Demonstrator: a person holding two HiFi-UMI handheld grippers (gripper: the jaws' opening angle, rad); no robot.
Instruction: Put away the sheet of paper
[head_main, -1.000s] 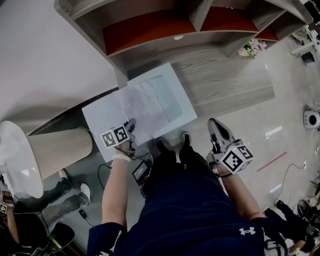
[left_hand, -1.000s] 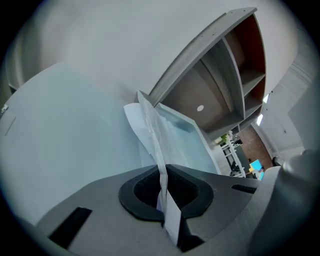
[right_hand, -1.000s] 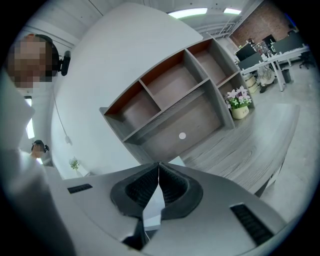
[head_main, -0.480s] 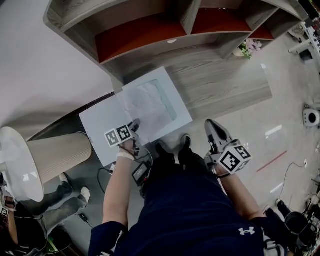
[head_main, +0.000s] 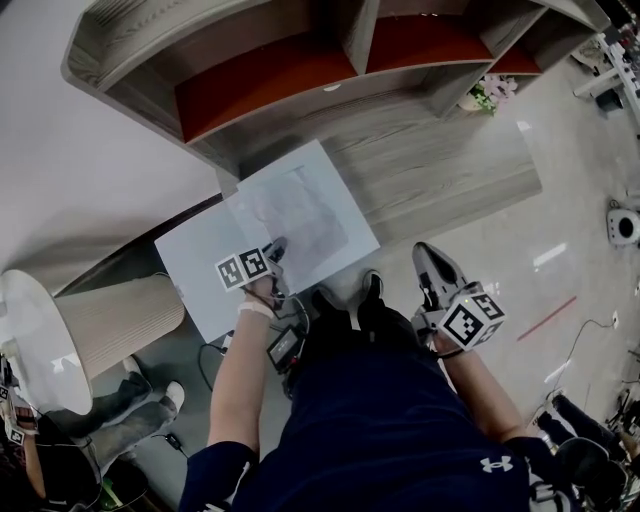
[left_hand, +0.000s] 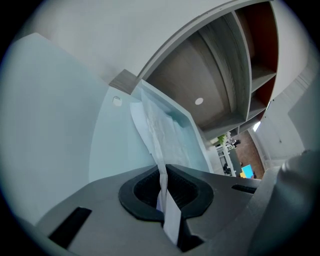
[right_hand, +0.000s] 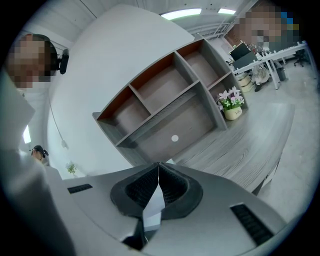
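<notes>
Shelving (head_main: 300, 70) of grey wood grain with red-backed compartments stands over a matching desk top (head_main: 440, 160). The sheet of paper (head_main: 300, 210), thin, pale and creased in the middle, is held up at the desk's near corner, so it seems picked up but not yet put away. The left gripper (head_main: 275, 247) is clamped on its near edge, and the right gripper (head_main: 427, 252) is pressed together on nothing, well apart.

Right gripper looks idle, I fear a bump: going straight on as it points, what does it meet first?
Probably the back panel of the shelf unit, above the desk top; nothing shows between it and the right gripper, though depth is unclear.
</notes>
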